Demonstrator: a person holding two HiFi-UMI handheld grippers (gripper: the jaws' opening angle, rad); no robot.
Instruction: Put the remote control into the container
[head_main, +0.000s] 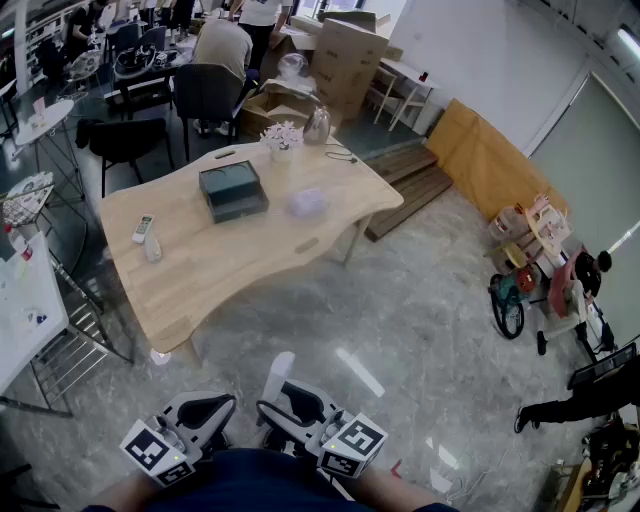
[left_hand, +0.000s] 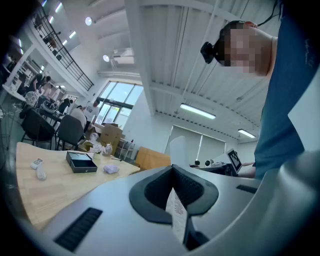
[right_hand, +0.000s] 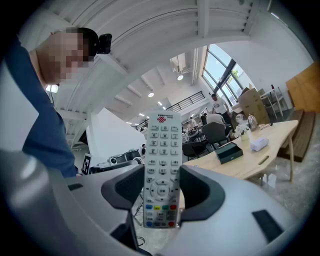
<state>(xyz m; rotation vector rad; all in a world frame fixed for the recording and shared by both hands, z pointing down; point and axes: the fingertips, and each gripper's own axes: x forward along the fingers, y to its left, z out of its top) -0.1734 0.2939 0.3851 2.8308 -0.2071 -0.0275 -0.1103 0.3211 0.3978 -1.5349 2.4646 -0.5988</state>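
Observation:
A long white remote control (right_hand: 161, 165) stands upright between the pads of my right gripper (right_hand: 161, 187), which is shut on its lower half. In the head view the remote (head_main: 279, 375) sticks up from the right gripper (head_main: 290, 402) at the bottom edge, close to my body. The dark open container (head_main: 232, 192) sits on the wooden table (head_main: 230, 270) well ahead, and shows small in the gripper views (left_hand: 81, 162) (right_hand: 229, 152). My left gripper (left_hand: 173, 192) is shut, with only a white printed slip at the seam; it is held beside the right one (head_main: 205, 408).
On the table lie a small white device (head_main: 143, 229), a pale crumpled wad (head_main: 307, 203), a flower vase (head_main: 282, 138) and a kettle (head_main: 317, 125). Chairs (head_main: 208, 95), cardboard boxes (head_main: 345, 55) and people stand behind. Marble floor separates me from the table; a bicycle (head_main: 508, 302) stands right.

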